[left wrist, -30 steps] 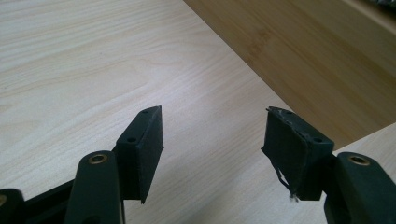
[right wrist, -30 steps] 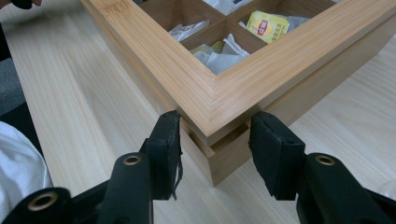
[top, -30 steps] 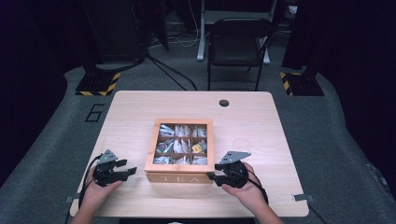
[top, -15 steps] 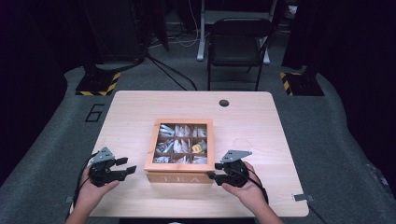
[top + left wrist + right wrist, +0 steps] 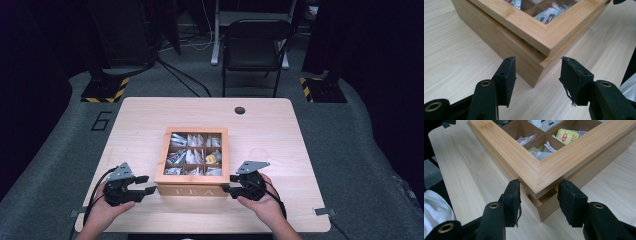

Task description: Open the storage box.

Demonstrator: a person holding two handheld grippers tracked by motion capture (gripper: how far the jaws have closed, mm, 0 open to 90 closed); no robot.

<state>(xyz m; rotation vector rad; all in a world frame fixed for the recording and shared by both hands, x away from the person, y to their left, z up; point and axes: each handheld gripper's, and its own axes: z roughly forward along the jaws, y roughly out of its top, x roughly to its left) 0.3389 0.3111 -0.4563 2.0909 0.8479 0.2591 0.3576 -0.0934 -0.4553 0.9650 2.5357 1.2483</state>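
Black tongs (image 5: pixel 145 185) (brass rivets); grey triangular plates; black cables

A tea box (image 5: pixel 192 189) of smooth, matt striped wood (it looks like bamboo) sits on a pale, matt wood-grain table (image 5: pixel 280 130). Inside lie glossy wrapped tea bags (image 5: pixel 566 135). The gripper pads (image 5: pixel 507 75) look matt black, one frayed.

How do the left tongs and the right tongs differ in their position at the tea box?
The left tongs sit at the near left corner of the tea box, apart from it; the right tongs reach the near right corner, jaws straddling it. A loose thread hangs from the left tongs' right pad, and from the right tongs' left pad. Both are open, each pointing at a corner.
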